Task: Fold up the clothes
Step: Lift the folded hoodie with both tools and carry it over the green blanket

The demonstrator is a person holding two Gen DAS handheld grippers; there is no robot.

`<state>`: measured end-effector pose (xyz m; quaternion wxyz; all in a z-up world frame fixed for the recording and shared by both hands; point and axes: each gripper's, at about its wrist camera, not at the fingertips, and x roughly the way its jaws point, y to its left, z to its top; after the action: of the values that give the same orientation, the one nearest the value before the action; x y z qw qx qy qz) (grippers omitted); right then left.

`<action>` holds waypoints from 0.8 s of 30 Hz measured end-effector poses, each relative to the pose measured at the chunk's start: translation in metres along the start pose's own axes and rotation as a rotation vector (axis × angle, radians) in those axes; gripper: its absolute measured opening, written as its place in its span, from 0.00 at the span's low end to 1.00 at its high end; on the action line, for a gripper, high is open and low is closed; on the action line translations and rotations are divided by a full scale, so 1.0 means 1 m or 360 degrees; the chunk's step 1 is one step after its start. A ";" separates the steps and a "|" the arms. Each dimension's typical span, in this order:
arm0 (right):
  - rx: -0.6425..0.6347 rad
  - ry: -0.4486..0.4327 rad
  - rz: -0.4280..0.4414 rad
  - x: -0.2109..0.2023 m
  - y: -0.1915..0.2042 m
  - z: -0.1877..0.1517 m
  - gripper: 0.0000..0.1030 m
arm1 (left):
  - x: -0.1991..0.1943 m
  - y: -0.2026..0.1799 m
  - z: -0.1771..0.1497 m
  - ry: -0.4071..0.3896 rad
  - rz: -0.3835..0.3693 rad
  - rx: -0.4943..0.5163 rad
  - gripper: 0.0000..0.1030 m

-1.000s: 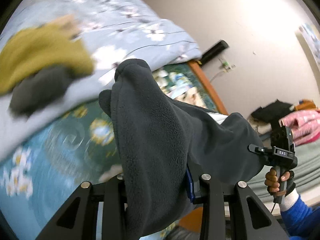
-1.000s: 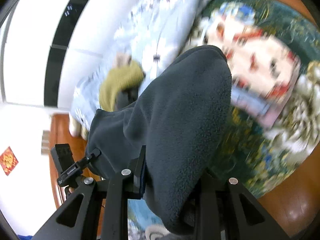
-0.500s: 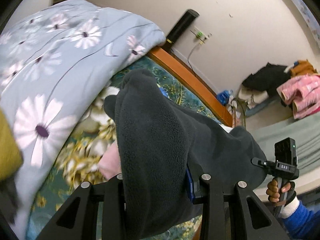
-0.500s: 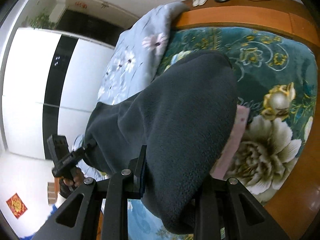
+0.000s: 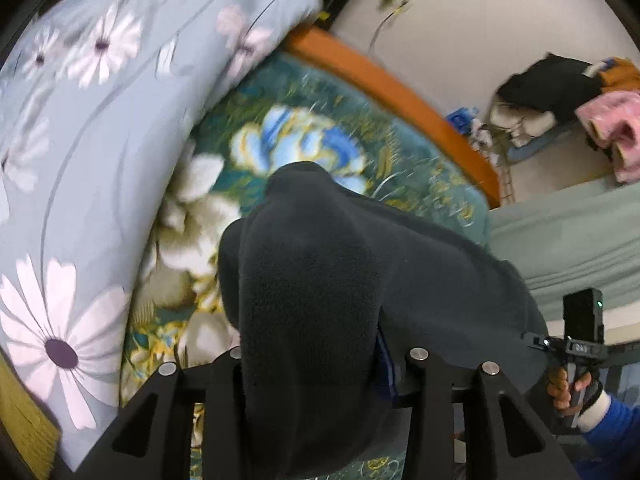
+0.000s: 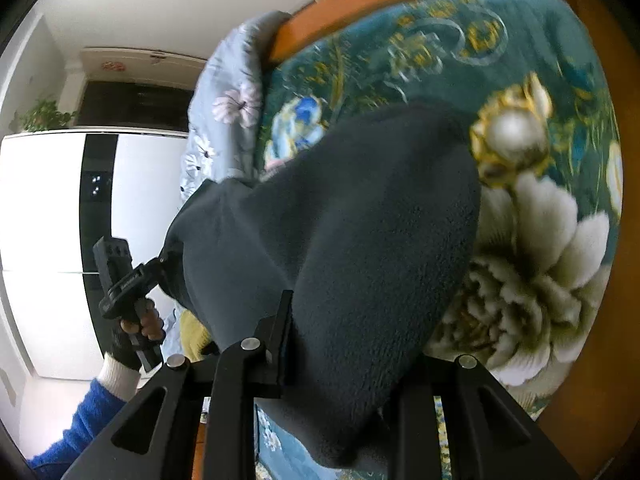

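Note:
A dark grey fleece garment (image 5: 320,280) hangs stretched between my two grippers above the bed. My left gripper (image 5: 324,364) is shut on one end of it, and the fleece bulges up and drapes over the fingers. My right gripper (image 6: 340,360) is shut on the other end of the fleece (image 6: 340,240), which covers the fingertips. Each view shows the other gripper at the far end of the cloth: the right one (image 5: 560,344) in the left wrist view and the left one (image 6: 132,276) in the right wrist view.
Below lies a teal floral blanket (image 5: 320,128) with an orange wooden bed frame (image 5: 384,80) at its edge. A pale blue flowered quilt (image 5: 100,120) is heaped at the left. Clothes (image 5: 560,88) are piled by the far wall. A white wardrobe (image 6: 48,240) stands behind.
Both grippers have swung with the fleece across the bed toward its wooden edge. The yellow and dark clothes have left the left wrist view. Both grips stay shut.

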<state>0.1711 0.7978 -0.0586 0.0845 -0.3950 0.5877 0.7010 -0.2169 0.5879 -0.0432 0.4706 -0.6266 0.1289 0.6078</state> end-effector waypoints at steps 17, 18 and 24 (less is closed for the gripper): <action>-0.0007 -0.0043 -0.0232 -0.040 -0.017 0.003 0.42 | -0.053 0.042 -0.026 -0.0363 0.0066 -0.0645 0.66; -0.0024 -0.0092 -0.0268 -0.047 -0.014 0.005 0.42 | -0.061 0.042 -0.029 -0.0409 0.0054 -0.0689 0.66; -0.0330 -0.0167 -0.0283 -0.046 0.043 0.018 0.42 | -0.067 -0.015 -0.048 -0.0460 -0.0025 -0.0492 0.66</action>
<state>0.1692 0.8168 0.0042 0.1355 -0.4150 0.4695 0.7675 -0.1903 0.5328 0.0143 0.3872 -0.5985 -0.0396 0.7002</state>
